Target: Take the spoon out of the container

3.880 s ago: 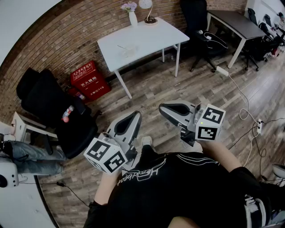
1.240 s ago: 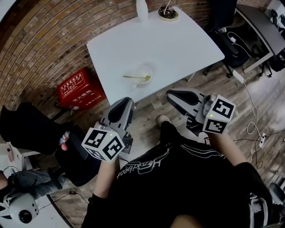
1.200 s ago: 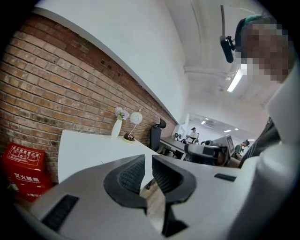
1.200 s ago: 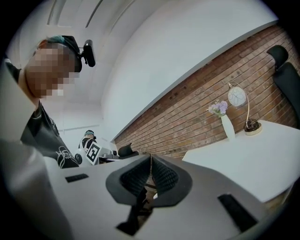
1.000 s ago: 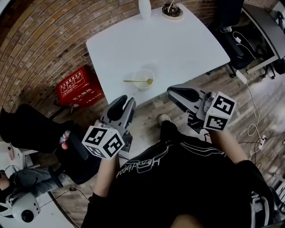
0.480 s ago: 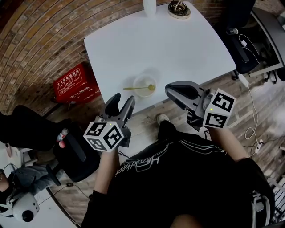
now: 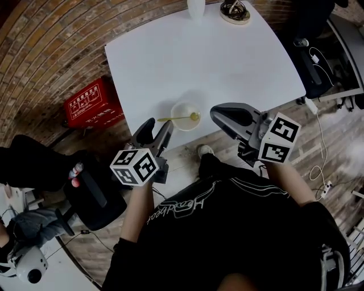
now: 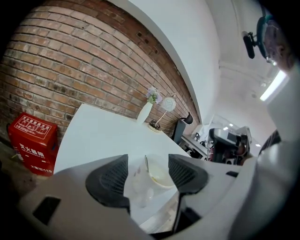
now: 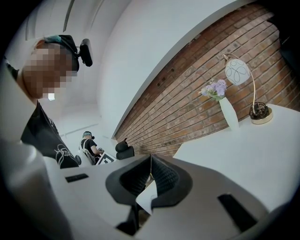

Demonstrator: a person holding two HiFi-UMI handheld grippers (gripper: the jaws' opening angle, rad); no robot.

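A clear round container [image 7: 186, 115] stands near the front edge of the white table [image 7: 227, 62], with a spoon [image 7: 178, 118] lying in it, handle to the left. My left gripper [image 7: 158, 126] hovers just short of the table edge, below-left of the container. Its jaws are opening and nothing is between them. In the left gripper view the container [image 8: 158, 174] and the spoon [image 8: 146, 164] show beyond the gap between the left gripper's [image 8: 147, 177] fingers. My right gripper [image 7: 219, 115] is shut and empty, right of the container. The right gripper view shows that gripper's [image 9: 150, 165] pads touching.
A white vase [image 7: 196, 5] and a lamp base [image 7: 235, 11] stand at the table's far edge. A red box [image 7: 91, 104] sits on the floor left of the table. A black chair [image 7: 34, 165] is at the left, and a desk with cables [image 7: 318, 51] at the right.
The left jaws have spread from nearly closed to wide apart. Both grippers and the head view have come closer to the table's front edge and the container.
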